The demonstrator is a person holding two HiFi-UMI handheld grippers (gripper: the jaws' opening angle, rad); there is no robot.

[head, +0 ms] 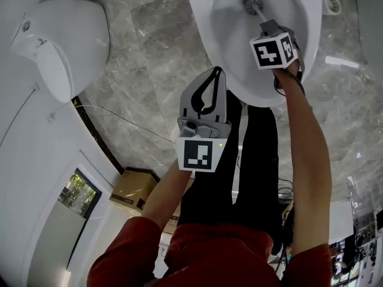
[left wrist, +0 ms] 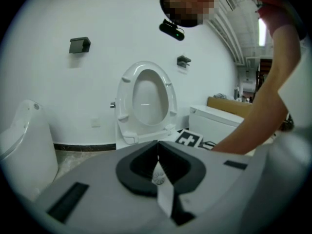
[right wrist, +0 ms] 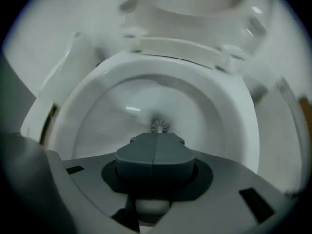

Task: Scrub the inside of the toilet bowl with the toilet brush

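- Your right gripper [head: 267, 24] reaches out over the toilet bowl [head: 314, 23], with its marker cube facing up toward you.
- In the right gripper view, the right gripper [right wrist: 156, 139] has its two fingers pressed together, clamped on the handle of the toilet brush [right wrist: 159, 126].
- The toilet brush [head: 252, 5] has its bristle head low inside the bowl, near the far end of the basin. Its handle slants back to the clamped fingers.
- In the right gripper view, the brush head sits just beyond the fingertips, at the bottom of the toilet bowl [right wrist: 234, 106].
- Your left gripper [head: 216, 72] hangs nearer to your body, over the grey marble floor [head: 149, 34] just beside the bowl's near rim. It touches neither the bowl nor the brush.
- In the left gripper view, the left gripper [left wrist: 157, 150] has its fingers together and grips no object.
- That view also shows the raised seat [left wrist: 146, 99] against the white wall, and your right forearm [left wrist: 253, 116] crossing at the right.
- A white urinal [head: 60, 40] is mounted well apart, at your left.
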